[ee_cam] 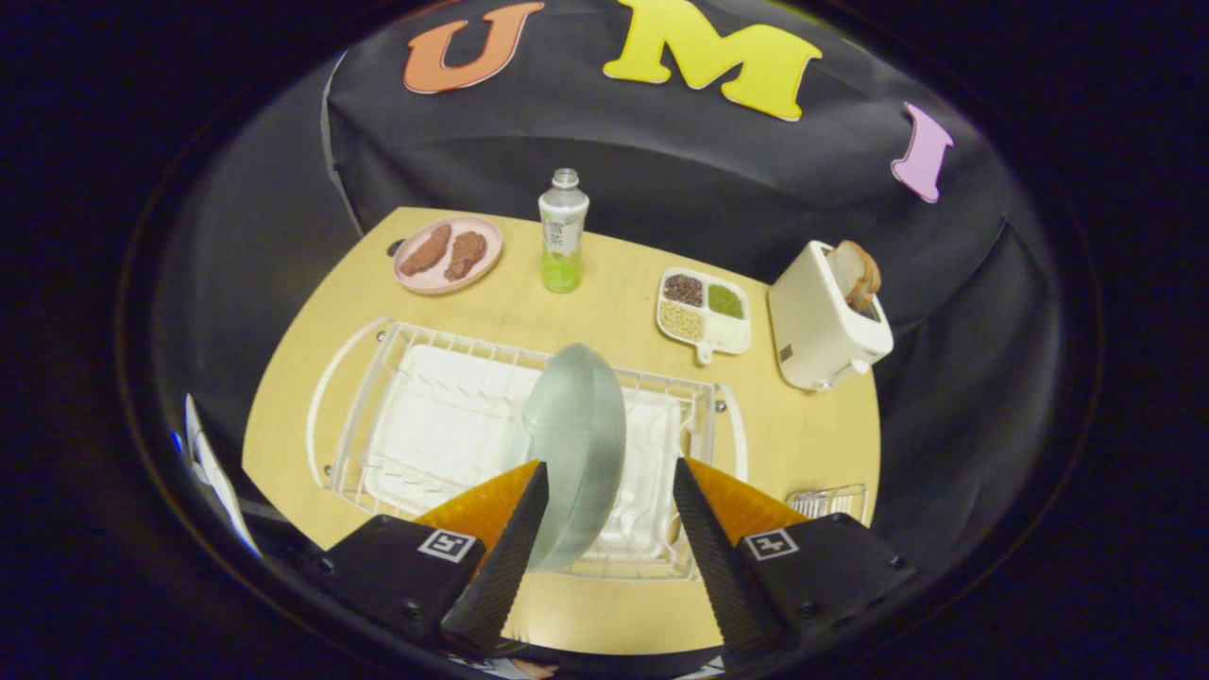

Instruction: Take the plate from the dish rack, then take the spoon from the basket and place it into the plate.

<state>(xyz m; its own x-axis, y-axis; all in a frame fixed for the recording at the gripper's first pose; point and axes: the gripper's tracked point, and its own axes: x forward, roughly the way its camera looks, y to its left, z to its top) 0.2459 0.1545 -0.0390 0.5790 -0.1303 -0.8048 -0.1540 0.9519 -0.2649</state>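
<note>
Now the gripper point(604, 529) hangs above the near edge of the dish rack point(359, 416), its two fingers spread wide with nothing between them but air, so it grips nothing yet. The plate point(578, 444), pale and translucent, stands on edge in the rack's wire slots, slightly tilted, which is why it offers a thin rim rather than a flat face; that rim sits just ahead of the fingers and a touch toward the left one. My read is that the wide opening is there to straddle that rim, and the approach wants a small shift to centre it. A small wire basket point(831, 499) sits on the table point(614, 274) just right of the rack, beside the right finger; whether the spoon lies in it I cannot tell. Beyond the rack stand a pink dish with two brown pieces point(447, 255), a bottle point(563, 231), a divided tray point(706, 312) and a toaster point(826, 321) with bread in its slot, all well apart from the work.
</note>
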